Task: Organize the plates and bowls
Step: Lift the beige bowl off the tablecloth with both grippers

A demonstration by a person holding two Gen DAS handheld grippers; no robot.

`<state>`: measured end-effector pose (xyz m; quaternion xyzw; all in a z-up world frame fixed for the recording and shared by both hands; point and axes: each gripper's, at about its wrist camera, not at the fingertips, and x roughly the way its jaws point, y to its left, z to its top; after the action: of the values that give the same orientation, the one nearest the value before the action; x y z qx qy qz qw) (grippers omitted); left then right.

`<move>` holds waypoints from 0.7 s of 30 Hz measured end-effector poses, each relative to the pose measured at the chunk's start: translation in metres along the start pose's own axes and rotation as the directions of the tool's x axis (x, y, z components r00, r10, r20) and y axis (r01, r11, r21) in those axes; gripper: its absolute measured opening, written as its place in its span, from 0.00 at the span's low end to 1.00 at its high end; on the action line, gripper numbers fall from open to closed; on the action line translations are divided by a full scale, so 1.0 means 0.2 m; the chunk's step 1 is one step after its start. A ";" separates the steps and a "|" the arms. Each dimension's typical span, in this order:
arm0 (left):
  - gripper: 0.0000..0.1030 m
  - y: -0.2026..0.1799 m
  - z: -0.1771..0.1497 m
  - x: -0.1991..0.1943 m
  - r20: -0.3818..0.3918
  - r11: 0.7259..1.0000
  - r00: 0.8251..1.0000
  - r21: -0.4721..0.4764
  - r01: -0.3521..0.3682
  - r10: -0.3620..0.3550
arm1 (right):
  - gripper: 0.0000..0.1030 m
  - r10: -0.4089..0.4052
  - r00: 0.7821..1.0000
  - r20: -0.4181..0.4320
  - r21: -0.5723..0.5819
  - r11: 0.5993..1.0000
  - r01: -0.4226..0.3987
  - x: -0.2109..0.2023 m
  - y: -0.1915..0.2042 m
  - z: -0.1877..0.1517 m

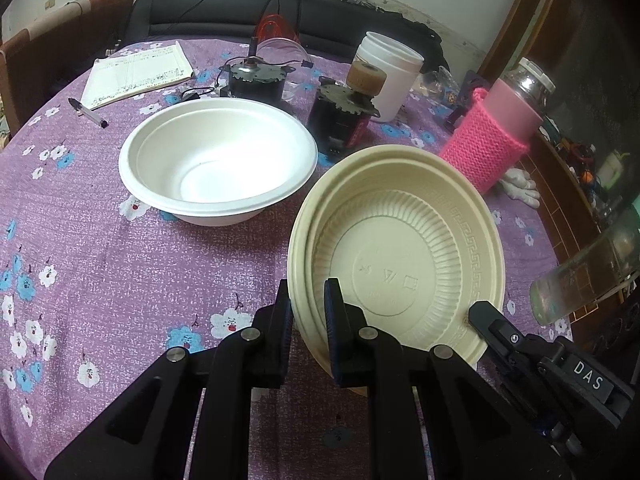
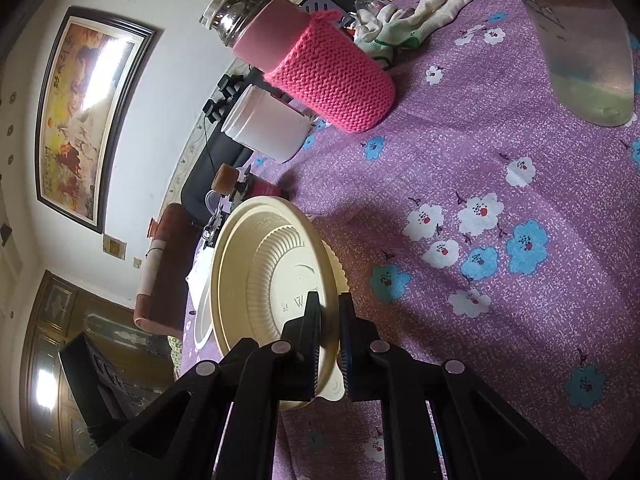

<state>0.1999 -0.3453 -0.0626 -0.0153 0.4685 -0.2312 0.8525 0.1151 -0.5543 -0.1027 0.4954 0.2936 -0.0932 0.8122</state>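
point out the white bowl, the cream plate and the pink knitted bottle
white bowl [image 1: 208, 168]: left wrist view, inner wall.
cream plate [image 1: 400, 264]: left wrist view, ribbed centre.
pink knitted bottle [image 2: 332, 80]: right wrist view, knitted sleeve.

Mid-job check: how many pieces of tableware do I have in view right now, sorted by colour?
White bowl: 1, on the tablecloth, not held.
Cream plate: 1, tilted, its rim pinched by the left gripper and the right gripper.
Total: 2.
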 end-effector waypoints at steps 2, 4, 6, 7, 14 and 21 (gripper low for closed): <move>0.12 -0.01 0.00 0.00 0.005 1.000 1.000 0.006 -0.002 0.002 | 0.08 -0.003 1.000 -0.003 0.003 1.000 0.003 0.00 0.00 0.00; 0.12 -0.01 0.00 -0.01 0.008 1.000 1.000 0.011 -0.007 0.007 | 0.09 -0.006 1.000 -0.004 0.010 1.000 0.006 0.01 0.00 0.00; 0.12 -0.01 0.00 0.00 0.008 1.000 1.000 0.012 -0.008 0.008 | 0.13 -0.009 1.000 -0.017 0.011 1.000 0.009 0.02 0.00 0.00; 0.12 -0.01 0.00 0.00 0.007 1.000 1.000 0.012 -0.007 0.007 | 0.13 -0.009 1.000 -0.018 0.016 1.000 0.009 0.03 -0.01 0.00; 0.12 -0.02 0.00 -0.01 0.012 1.000 1.000 0.018 -0.011 0.011 | 0.15 -0.005 1.000 -0.014 0.043 0.999 0.006 0.04 -0.02 0.00; 0.12 -0.03 0.00 -0.01 0.020 0.999 1.000 0.031 -0.018 0.018 | 0.09 0.004 0.998 -0.057 0.078 0.997 0.000 0.05 -0.06 0.01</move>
<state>0.1958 -0.3494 -0.0595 0.0000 0.4567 -0.2306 0.8592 0.1194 -0.5604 -0.1159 0.5297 0.3123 -0.0895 0.7835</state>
